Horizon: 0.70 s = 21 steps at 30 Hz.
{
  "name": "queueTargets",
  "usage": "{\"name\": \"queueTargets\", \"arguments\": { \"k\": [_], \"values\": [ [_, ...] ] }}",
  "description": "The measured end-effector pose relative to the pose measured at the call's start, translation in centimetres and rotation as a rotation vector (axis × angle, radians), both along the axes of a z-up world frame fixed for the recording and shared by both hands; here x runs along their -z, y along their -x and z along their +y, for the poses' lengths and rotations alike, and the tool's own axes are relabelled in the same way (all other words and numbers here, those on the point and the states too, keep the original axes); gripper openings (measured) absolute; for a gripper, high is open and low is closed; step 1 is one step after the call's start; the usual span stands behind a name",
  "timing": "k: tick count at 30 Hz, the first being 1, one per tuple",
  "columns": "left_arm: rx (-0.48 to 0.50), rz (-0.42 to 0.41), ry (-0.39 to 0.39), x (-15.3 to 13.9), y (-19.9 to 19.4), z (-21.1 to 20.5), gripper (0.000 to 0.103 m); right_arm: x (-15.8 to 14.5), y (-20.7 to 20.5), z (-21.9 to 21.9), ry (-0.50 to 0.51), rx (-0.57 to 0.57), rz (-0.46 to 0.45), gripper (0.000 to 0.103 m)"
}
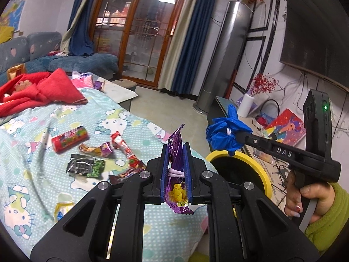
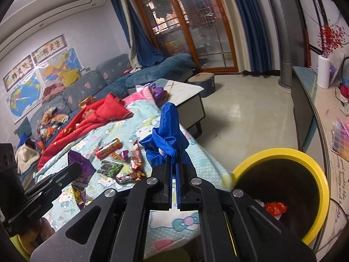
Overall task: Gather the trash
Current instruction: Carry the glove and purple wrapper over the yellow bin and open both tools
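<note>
Both grippers loaded, bin to your right

Your left gripper (image 1: 176, 170) clamps an upright purple wrapper (image 1: 177, 152); your right gripper (image 2: 173, 174) pinches a crumpled blue bag (image 2: 165, 139). The yellow-rimmed bin (image 2: 322, 187) sits beside the bed (image 1: 65, 196), right of both, nearer your right gripper. More wrappers (image 1: 96, 152) lie on the bed.

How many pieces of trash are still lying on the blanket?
About 5, clustered mid-blanket: red tube, gold-purple wrapper, black-green packet, red-white wrapper and dark wrapper, partly hidden by the left gripper. More may be hidden.
</note>
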<state>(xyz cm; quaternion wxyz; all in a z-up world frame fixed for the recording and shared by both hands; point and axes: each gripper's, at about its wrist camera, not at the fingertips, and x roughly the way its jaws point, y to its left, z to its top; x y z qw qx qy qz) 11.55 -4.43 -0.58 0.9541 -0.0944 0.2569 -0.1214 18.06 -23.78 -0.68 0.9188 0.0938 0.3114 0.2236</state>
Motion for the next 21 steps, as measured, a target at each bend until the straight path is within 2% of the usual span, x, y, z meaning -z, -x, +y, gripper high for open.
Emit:
{"name": "queueTargets", "arguments": {
  "k": [21],
  "values": [
    [0.157, 0.022, -0.063, 1.0, -1.0, -6.9, 0.008, 1.6, 0.2, -7.2, -0.023, 0.166, 0.032, 0.003]
  ]
}}
